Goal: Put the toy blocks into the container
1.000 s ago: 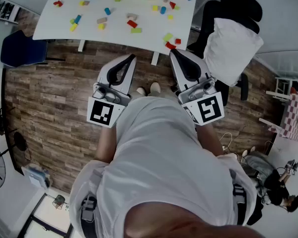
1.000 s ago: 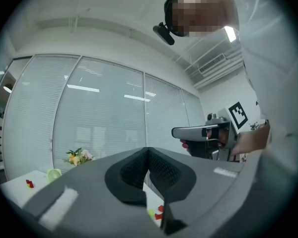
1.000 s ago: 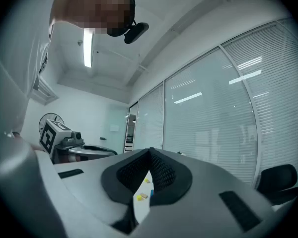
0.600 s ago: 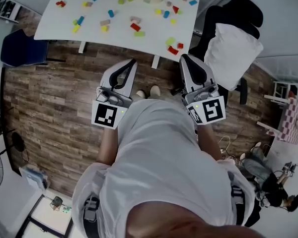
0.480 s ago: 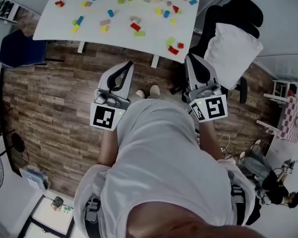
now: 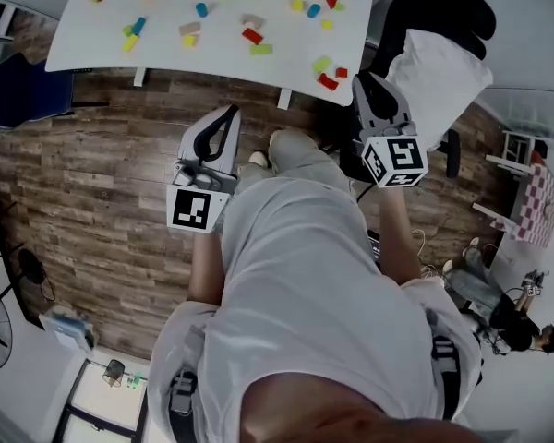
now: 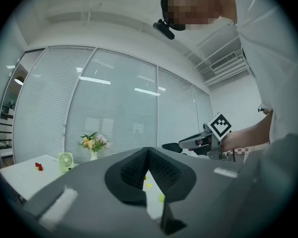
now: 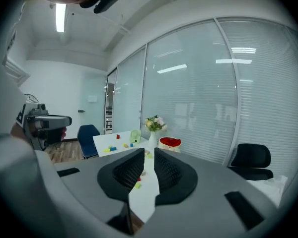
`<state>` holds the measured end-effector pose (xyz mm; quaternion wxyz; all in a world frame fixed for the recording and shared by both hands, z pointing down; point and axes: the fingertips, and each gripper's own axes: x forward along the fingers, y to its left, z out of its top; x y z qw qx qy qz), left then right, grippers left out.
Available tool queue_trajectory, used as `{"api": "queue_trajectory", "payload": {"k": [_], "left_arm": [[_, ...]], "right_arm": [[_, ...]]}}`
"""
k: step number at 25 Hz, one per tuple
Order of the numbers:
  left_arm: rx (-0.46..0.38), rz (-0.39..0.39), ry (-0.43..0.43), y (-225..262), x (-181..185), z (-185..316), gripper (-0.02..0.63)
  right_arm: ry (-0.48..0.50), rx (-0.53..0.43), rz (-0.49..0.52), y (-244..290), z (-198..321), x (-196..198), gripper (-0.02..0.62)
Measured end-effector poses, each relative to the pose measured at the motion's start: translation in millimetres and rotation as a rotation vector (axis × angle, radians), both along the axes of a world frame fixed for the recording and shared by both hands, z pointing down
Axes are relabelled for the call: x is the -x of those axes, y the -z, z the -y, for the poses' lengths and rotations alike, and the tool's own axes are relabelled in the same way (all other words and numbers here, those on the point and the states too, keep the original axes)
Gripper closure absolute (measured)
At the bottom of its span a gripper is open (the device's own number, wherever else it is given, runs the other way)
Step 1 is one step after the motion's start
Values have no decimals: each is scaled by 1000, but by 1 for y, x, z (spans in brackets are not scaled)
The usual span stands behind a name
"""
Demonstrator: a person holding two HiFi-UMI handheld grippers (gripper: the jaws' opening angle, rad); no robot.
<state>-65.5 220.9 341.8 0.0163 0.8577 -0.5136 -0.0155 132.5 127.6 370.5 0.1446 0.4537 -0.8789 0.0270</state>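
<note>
Several coloured toy blocks lie scattered on the white table [image 6: 92,49], among them a red block [image 6: 252,36] and a green block [image 6: 321,64] close to the near edge. The red container [image 8: 170,143] stands at the table's far end, beside a vase of flowers [image 8: 153,125]. My left gripper [image 6: 231,109] hangs over the wooden floor short of the table, shut with nothing in it [image 7: 148,152]. My right gripper [image 6: 362,79] reaches the table's near right corner. Its jaws are opening, with a narrow gap and nothing between them [image 8: 149,155].
A blue chair [image 6: 23,90] stands left of the table. A black chair with a white cushion [image 6: 434,72] stands right, close to my right gripper. A small green fan [image 8: 134,135] sits on the table. A red block [image 6: 328,82] lies by the near right corner.
My right gripper has moved forward and right, up to the table's near right corner. The person has stepped toward the table, and the left gripper has barely shifted.
</note>
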Motion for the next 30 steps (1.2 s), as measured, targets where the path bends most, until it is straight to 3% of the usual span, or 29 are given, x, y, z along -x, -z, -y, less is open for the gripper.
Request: {"api": "queue_trajectory", "payload": {"k": [3, 6, 8, 13, 21, 24, 25, 27, 30], "left_arm": [[37, -19, 11, -9, 9, 12, 607], [67, 13, 21, -22, 22, 38, 607], [84, 41, 29, -30, 28, 61, 607], [131, 108, 10, -41, 29, 115, 607], [203, 133, 32, -56, 42, 166, 607], [229, 126, 41, -61, 54, 179, 607], [234, 126, 38, -62, 58, 184, 607], [234, 126, 21, -64, 64, 196, 607], [231, 118, -10, -63, 70, 211, 607]], "right_arm": [[13, 50, -22, -25, 34, 5, 483], [38, 105, -52, -57, 83, 12, 425], [47, 145, -91, -87, 122, 13, 311], [115, 275, -211, -180, 214, 17, 252], [241, 468, -527, -327, 291, 25, 239], [272, 526, -538, -351, 293, 31, 259], [268, 525, -540, -354, 295, 32, 279], [247, 491, -548, -351, 302, 32, 446], [223, 450, -502, -337, 299, 33, 449]]}}
